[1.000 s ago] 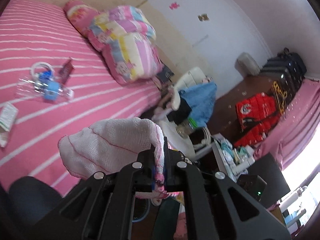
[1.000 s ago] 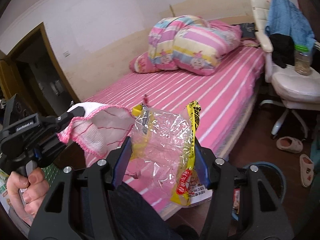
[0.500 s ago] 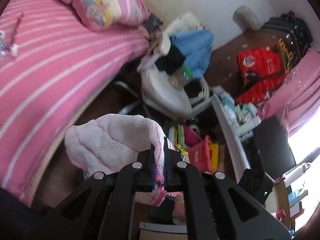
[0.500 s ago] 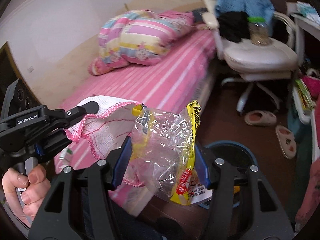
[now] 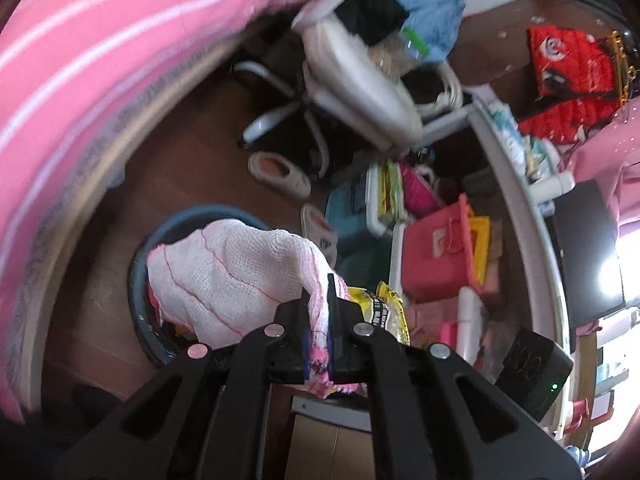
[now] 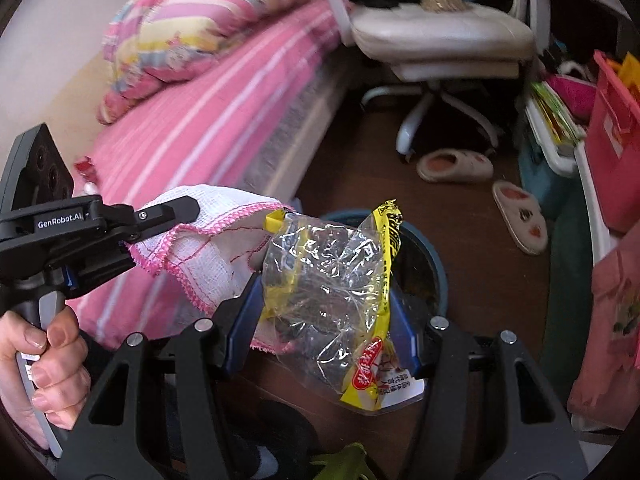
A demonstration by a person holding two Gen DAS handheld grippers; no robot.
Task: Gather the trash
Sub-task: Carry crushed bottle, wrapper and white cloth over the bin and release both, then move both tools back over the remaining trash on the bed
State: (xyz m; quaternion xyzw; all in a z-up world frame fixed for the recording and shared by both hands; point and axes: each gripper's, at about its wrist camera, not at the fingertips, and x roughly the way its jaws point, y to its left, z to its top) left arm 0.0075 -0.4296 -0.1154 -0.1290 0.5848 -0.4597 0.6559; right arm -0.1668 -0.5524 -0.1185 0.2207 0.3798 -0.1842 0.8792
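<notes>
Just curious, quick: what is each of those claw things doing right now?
Left gripper: shut on the white cloth with pink edging.
Right gripper: shut on the clear and yellow plastic wrapper.

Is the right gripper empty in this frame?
No, the right gripper is closed on a crumpled clear and yellow plastic wrapper, held above the dark round bin.

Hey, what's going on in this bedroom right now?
A person is collecting trash with two handheld grippers. The left gripper pinches a white cloth with pink edging; the right gripper holds a crumpled clear-and-yellow plastic wrapper. Both hang over a round blue bin on the floor beside the pink striped bed.
</notes>
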